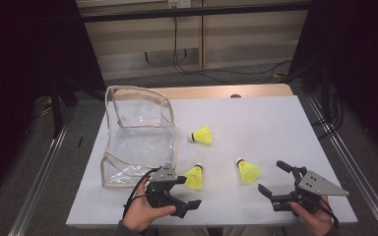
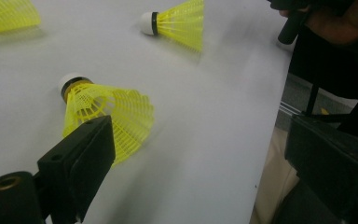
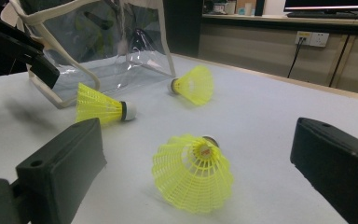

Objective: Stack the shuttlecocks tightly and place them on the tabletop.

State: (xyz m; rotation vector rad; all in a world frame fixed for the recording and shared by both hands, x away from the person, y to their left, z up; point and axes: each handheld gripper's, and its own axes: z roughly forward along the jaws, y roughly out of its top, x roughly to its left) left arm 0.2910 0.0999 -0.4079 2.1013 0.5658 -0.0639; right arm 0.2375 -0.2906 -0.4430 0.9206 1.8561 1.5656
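Tools first: the left tool (image 1: pixel 181 193) stands released with its jaws wide, and the nearest shuttlecock (image 1: pixel 195 177) lies just beside it at about one o'clock, untouched; the right tool (image 1: pixel 274 179) is likewise released, its jaws apart on either side of a second shuttlecock (image 3: pixel 193 171) that rests on the table (image 1: pixel 275 128) just ahead at eleven o'clock, with no pad pressing on it. A third shuttlecock (image 1: pixel 203 135) lies farther off toward twelve o'clock, near the clear pouch (image 1: pixel 138 135) that stands at the table's nine o'clock side.

Risks, as a judgement: the mesh skirts look soft, so a hard squeeze would likely crush or spring one out of the jaws; a jaw nudging the rounded cork could roll a shuttlecock away; the pouch's floppy walls may sag, so a drop could catch on the rim rather than fall inside.
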